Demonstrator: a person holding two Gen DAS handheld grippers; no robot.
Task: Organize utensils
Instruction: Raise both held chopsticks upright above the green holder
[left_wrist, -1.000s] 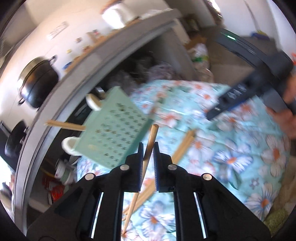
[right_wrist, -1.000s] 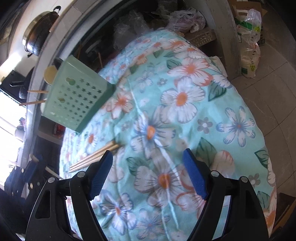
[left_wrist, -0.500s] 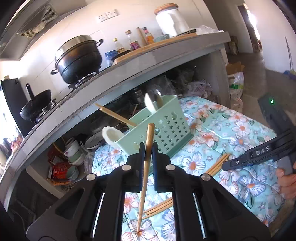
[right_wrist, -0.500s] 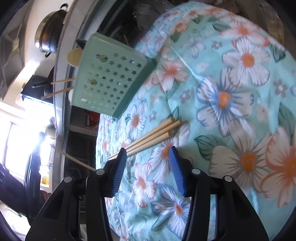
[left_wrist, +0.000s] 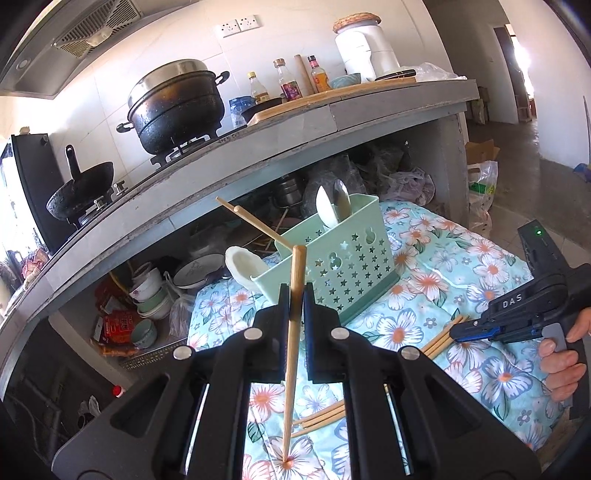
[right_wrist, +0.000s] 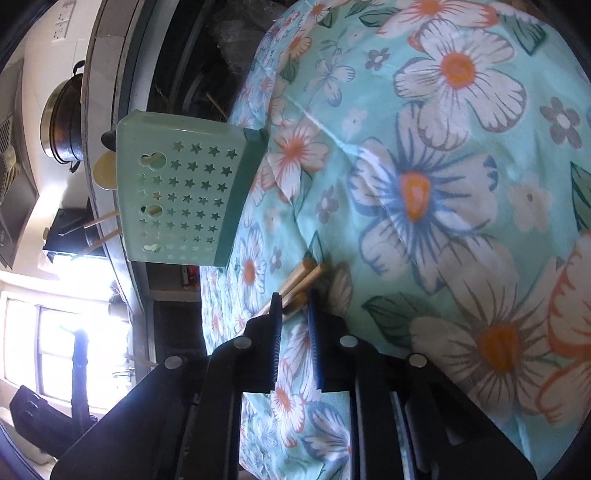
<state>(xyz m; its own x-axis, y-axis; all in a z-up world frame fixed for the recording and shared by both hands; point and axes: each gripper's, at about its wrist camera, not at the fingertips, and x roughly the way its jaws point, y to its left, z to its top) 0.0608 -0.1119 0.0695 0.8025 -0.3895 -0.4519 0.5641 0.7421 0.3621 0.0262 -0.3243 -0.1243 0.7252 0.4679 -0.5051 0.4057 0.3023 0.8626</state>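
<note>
Lifted and rolled upright since a second ago, one chopstick (left_wrist: 293, 332) now stands nearly vertical in the left gripper (left_wrist: 296, 299), while the right gripper (right_wrist: 294, 306) has dropped onto the loose chopsticks (right_wrist: 301, 280).

Clamped between the left gripper's nearly closed jaws, that chopstick has its thick end up and its thin tip touching the flowered cloth (left_wrist: 476, 266); the green utensil holder (left_wrist: 347, 269) stands just beyond, upper right of the raised end. On the right, the jaws are closing around the thick ends of the remaining chopsticks, whose long axis runs back under the gripper; a firm pinch is not yet evident.
</note>
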